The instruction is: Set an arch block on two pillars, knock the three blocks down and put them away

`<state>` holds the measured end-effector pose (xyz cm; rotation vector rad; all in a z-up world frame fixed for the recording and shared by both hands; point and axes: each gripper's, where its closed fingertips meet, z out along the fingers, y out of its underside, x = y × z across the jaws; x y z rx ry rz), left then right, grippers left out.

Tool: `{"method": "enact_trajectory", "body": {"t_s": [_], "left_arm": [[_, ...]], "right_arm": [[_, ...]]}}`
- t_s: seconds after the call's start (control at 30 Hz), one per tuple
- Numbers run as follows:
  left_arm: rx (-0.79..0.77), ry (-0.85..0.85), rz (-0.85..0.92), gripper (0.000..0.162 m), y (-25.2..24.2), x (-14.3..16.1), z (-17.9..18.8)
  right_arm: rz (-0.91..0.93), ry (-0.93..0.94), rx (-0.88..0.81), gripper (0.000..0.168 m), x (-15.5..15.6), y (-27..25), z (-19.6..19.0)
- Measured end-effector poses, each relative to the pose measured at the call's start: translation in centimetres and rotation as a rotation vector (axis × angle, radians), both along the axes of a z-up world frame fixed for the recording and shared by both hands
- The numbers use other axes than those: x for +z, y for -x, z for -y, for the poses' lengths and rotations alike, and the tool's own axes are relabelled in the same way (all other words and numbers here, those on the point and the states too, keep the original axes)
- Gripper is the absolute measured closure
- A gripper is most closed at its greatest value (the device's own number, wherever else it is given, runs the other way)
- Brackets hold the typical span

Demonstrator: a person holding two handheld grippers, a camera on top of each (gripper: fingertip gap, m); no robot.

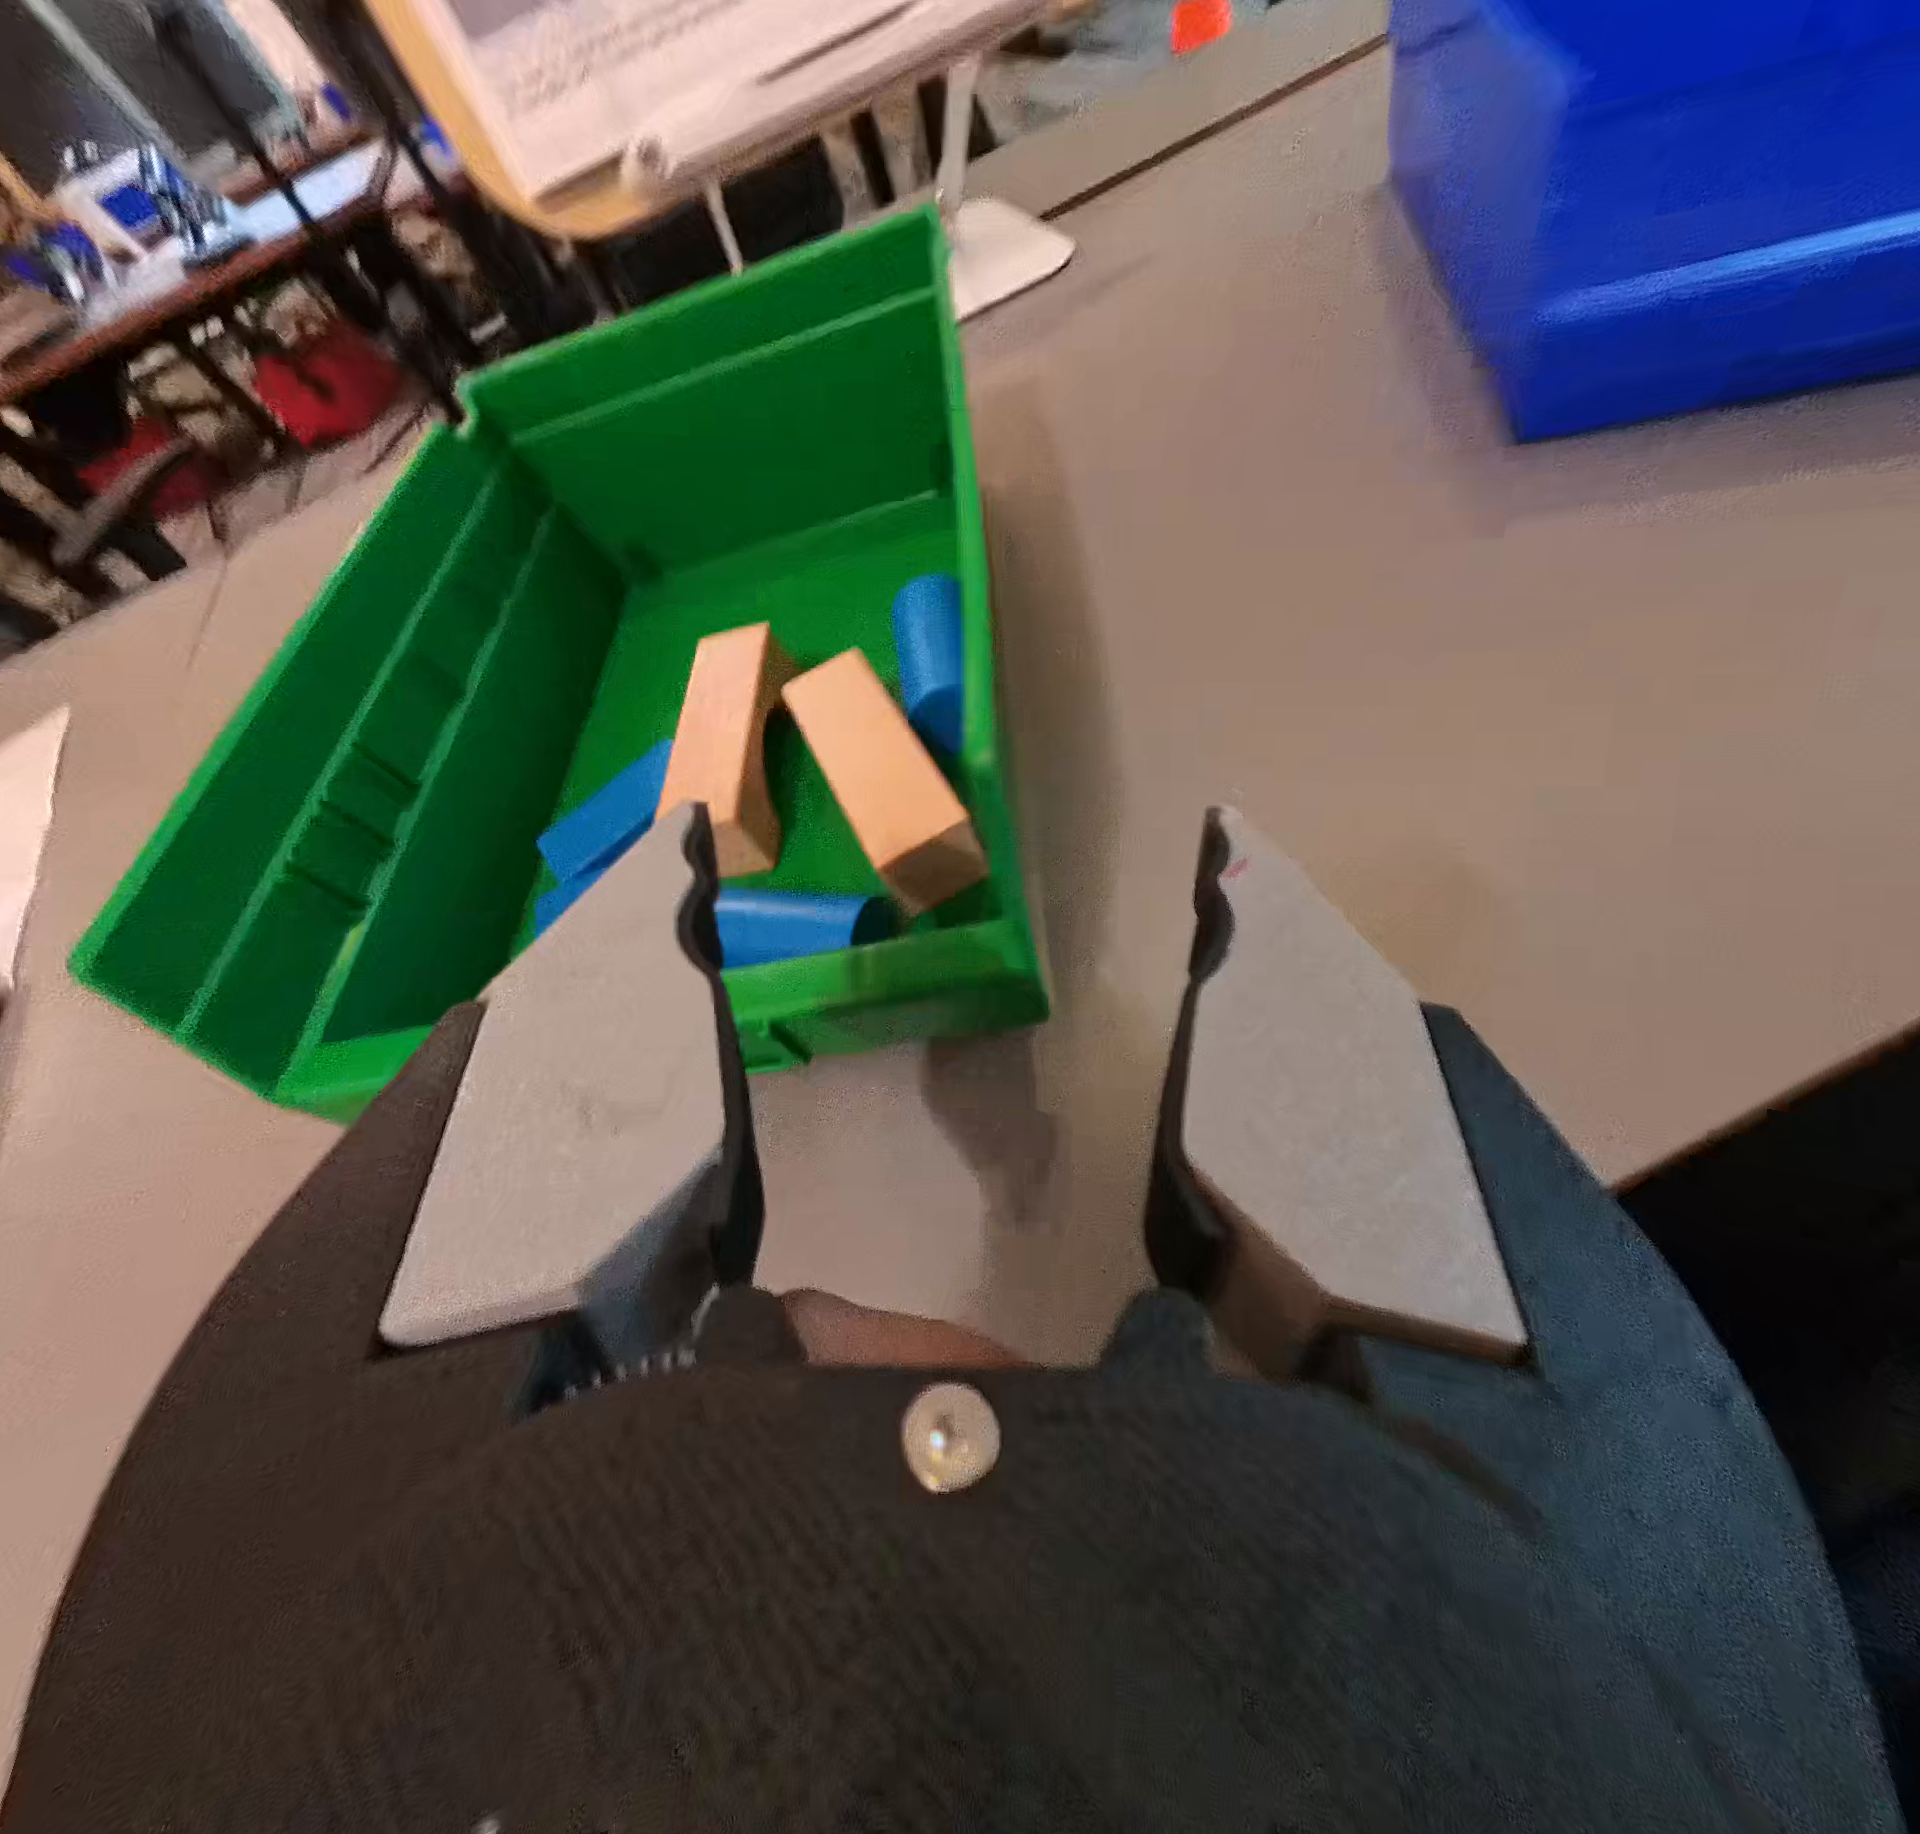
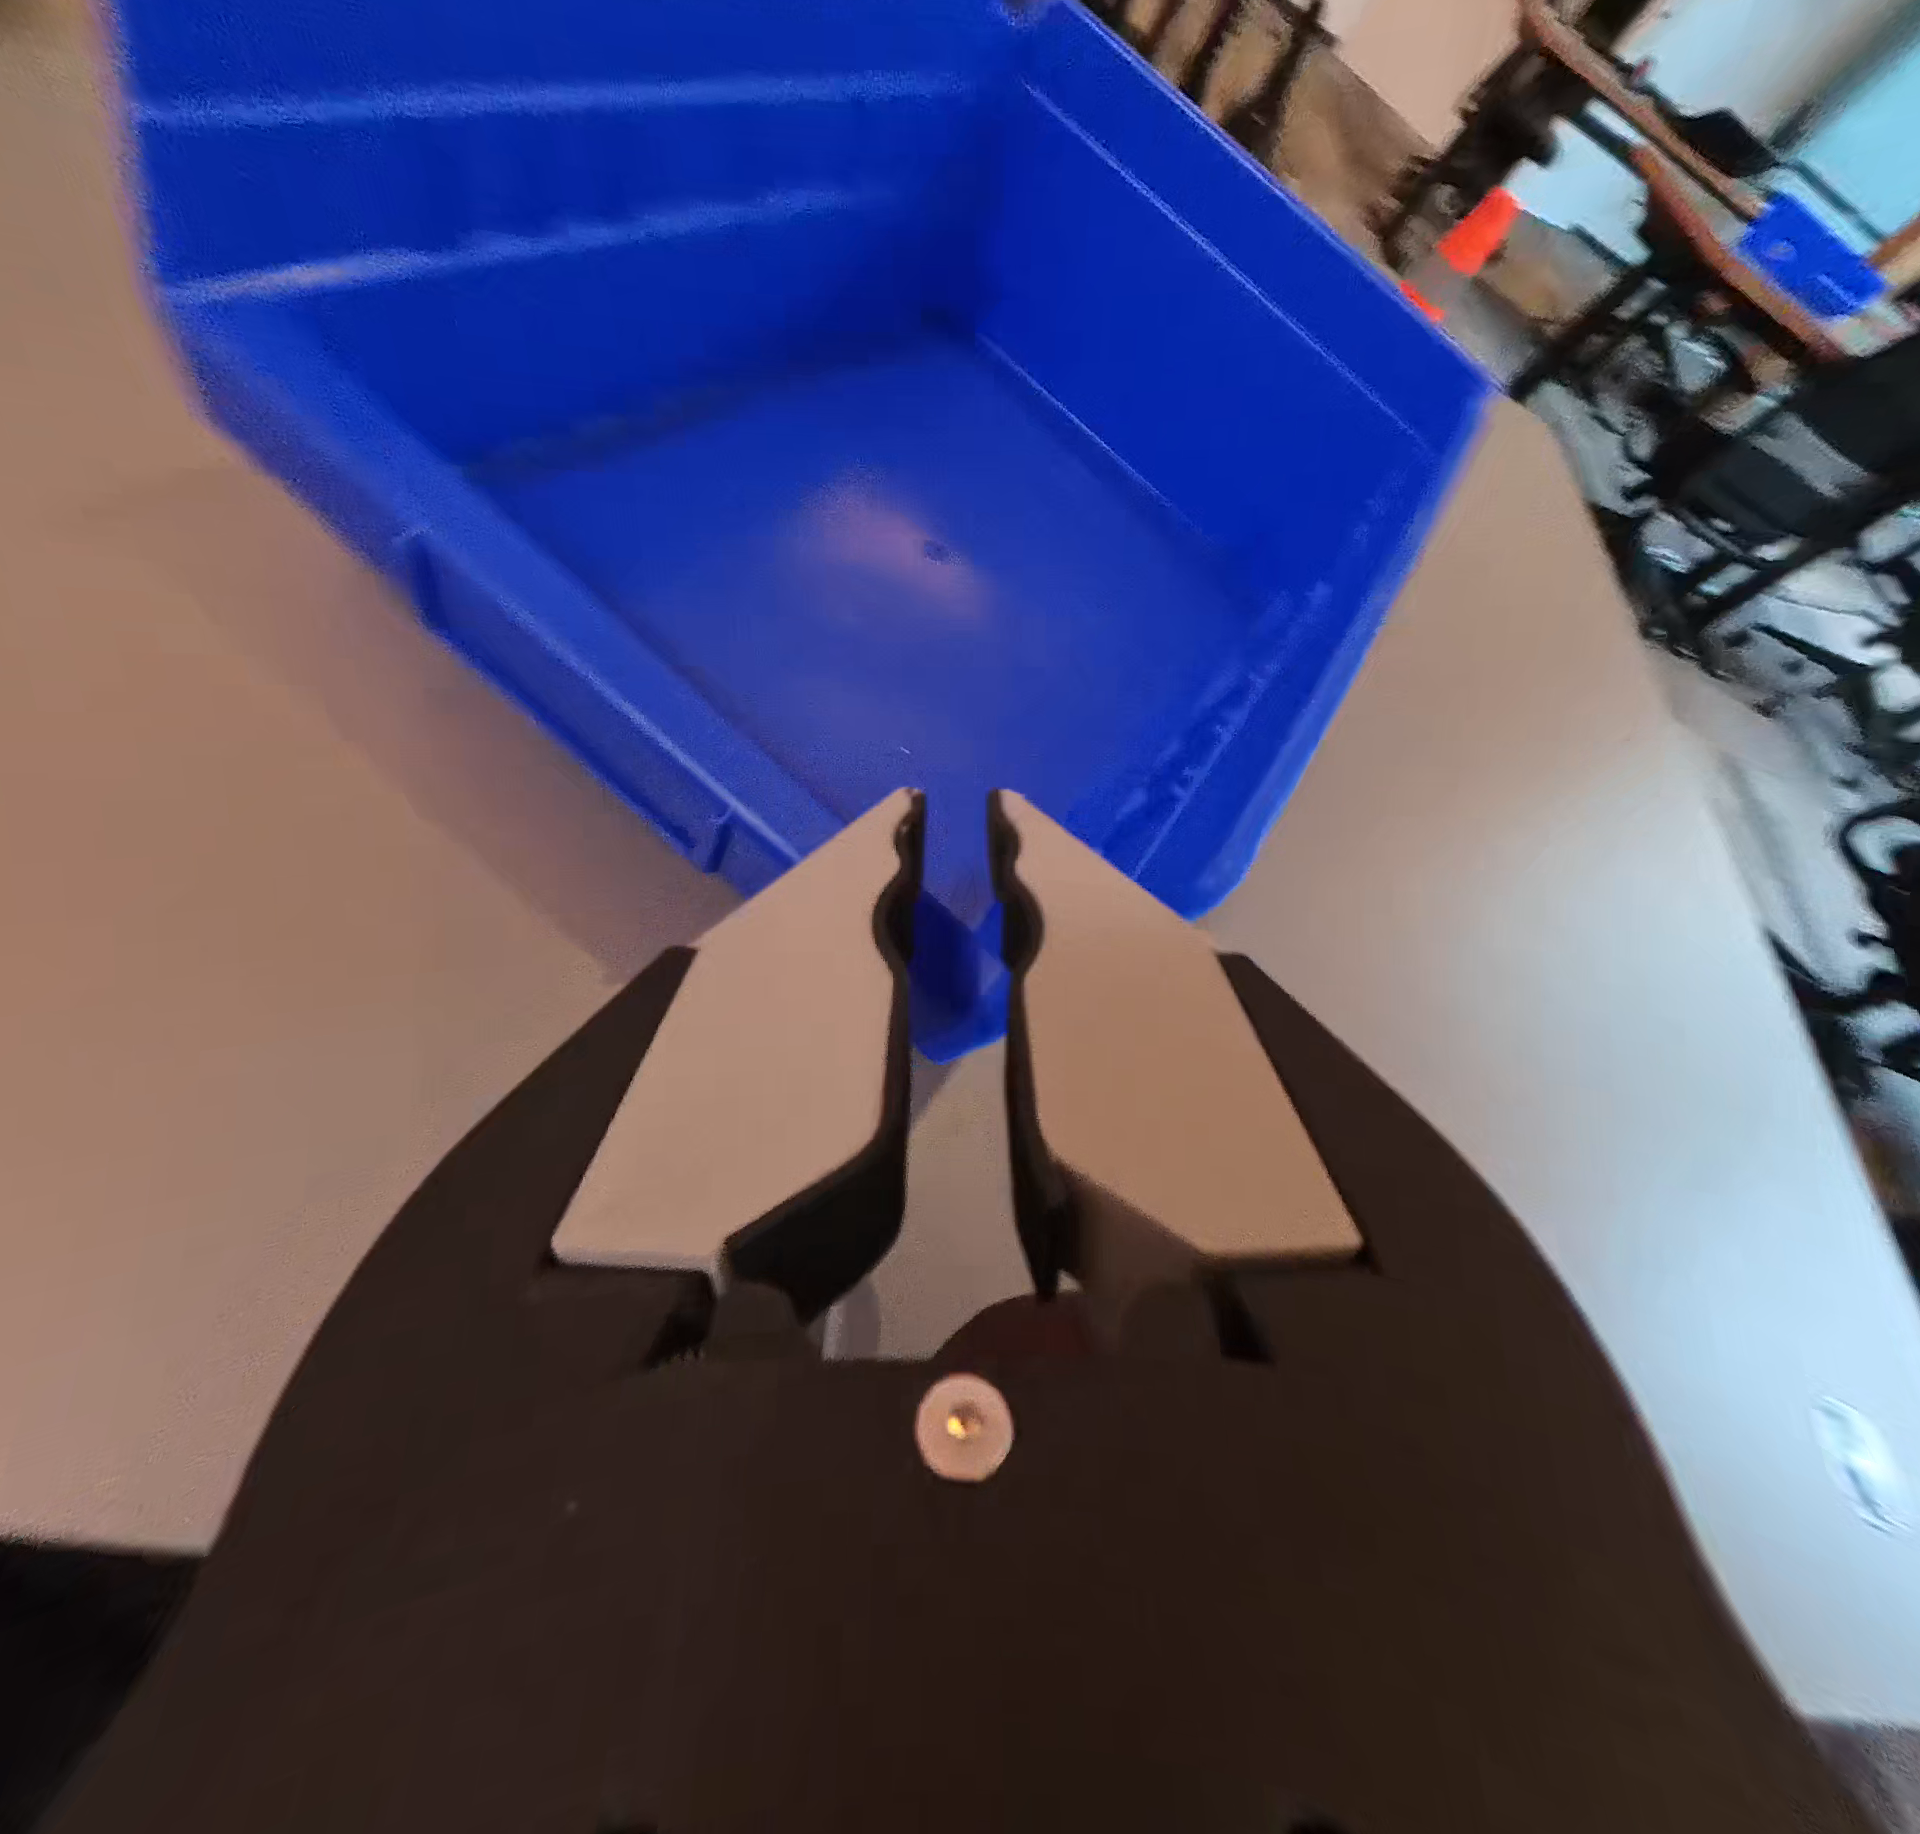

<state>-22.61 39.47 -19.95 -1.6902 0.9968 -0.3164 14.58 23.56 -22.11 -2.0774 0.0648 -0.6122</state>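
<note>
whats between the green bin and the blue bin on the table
Nothing: in the left wrist view only bare table separates the green bin from the blue bin.

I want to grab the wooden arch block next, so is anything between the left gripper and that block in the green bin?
Partly. The left gripper is open and outside the green bin; the bin's low front wall lies between them. The arch block lies on top, clear from above, with a wooden rectangular block close beside it.
</note>
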Motion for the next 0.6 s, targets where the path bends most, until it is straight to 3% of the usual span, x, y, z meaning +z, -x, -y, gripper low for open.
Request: {"method": "enact_trajectory", "body": {"t_s": [0.13,0.2,0.23,0.27,0.3,0.5,0.57,0.6], "left_arm": [[-0.003,0.037,0.007,0.074,-2.1,-1.9,-2.0],[0.020,0.015,-0.007,0.086,-3.6,-2.2,-3.2],[0.037,-0.033,-0.029,0.095,-4.2,-1.9,-3.9],[0.023,-0.064,-0.062,0.136,-4.9,-1.8,-4.2],[0.005,-0.053,-0.077,0.153,-5.6,-1.9,-4.3],[0.106,-0.013,-0.033,0.157,-4.5,-1.9,-6.1],[0.144,-0.023,-0.034,0.157,-3.3,-1.9,-6.3],[0.169,-0.030,-0.033,0.157,-2.7,-1.8,-6.6]], "right_arm": [[-0.121,0.002,-0.152,0.134,-0.7,-7.2,2.7],[-0.277,-0.066,0.033,0.119,0.3,-3.9,1.6],[-0.330,-0.120,0.119,0.116,1.2,-1.6,0.9],[-0.357,-0.144,0.199,0.112,1.8,0.5,0.2],[-0.364,-0.142,0.257,0.109,2.1,2.2,-0.3],[-0.286,-0.095,0.255,0.109,0.7,4.6,-3.6],[-0.252,-0.083,0.193,0.120,-0.2,3.3,-4.5],[-0.206,-0.092,0.150,0.135,-0.1,2.3,-4.6]]}}
